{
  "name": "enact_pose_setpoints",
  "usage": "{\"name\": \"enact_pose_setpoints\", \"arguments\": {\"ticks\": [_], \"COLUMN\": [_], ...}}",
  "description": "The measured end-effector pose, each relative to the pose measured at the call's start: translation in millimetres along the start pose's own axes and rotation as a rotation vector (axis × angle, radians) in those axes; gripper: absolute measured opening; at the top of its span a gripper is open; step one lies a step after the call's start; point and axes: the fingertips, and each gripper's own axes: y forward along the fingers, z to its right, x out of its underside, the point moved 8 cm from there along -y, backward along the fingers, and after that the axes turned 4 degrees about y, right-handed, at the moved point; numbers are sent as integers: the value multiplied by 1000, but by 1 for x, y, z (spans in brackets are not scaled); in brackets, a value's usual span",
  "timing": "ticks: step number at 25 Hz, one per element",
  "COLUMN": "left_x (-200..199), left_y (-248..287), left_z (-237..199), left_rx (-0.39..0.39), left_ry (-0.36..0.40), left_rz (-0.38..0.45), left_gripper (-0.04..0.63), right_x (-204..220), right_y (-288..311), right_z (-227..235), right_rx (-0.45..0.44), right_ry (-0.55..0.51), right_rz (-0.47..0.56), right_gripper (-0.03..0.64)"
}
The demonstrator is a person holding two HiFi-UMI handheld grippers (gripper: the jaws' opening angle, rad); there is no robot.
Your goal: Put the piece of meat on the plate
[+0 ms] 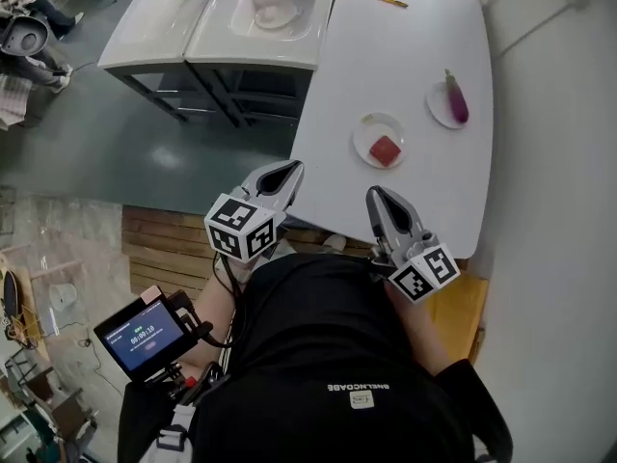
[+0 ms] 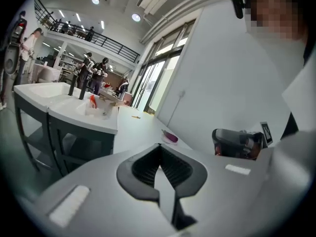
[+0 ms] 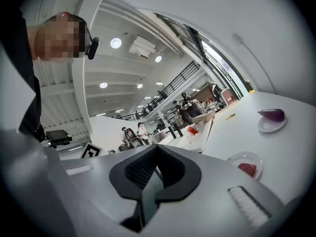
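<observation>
A red piece of meat (image 1: 385, 149) lies on a small white plate (image 1: 366, 135) in the middle of the white table (image 1: 405, 56). The right gripper view also shows the meat (image 3: 248, 169) on its plate (image 3: 242, 157), off to the right of the jaws. My left gripper (image 1: 290, 170) is shut and empty, held at the table's near edge, left of the plate. My right gripper (image 1: 373, 194) is also shut and empty, just short of the plate. In their own views the left gripper (image 2: 159, 149) and the right gripper (image 3: 157, 151) have their jaws closed together on nothing.
A second plate (image 1: 439, 112) with a purple eggplant (image 1: 455, 102) sits to the right, near the wall. A small yellow item (image 1: 392, 2) lies at the far end. Two white sinks (image 1: 222, 17) stand at the table's left. A screen device (image 1: 145, 334) hangs by the person's left side.
</observation>
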Motion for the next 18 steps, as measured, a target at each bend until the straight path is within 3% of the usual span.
{"name": "enact_pose_setpoints", "arguments": {"ticks": [5,13,18], "left_x": [-16,16,1], "left_y": [-72,-110,-172], "left_z": [3,-19,-33], "left_rx": [-42,-114,-147], "left_ry": [-67,-122,-145], "left_rz": [45,106,149], "left_gripper": [14,14,14], "right_x": [-3,44,54], "right_y": [28,76,114], "right_z": [-58,-60,-120], "right_rx": [-62,-162,-225], "right_ry": [11,12,-23], "right_rz": [-62,-141,-213], "right_gripper": [5,5,5]}}
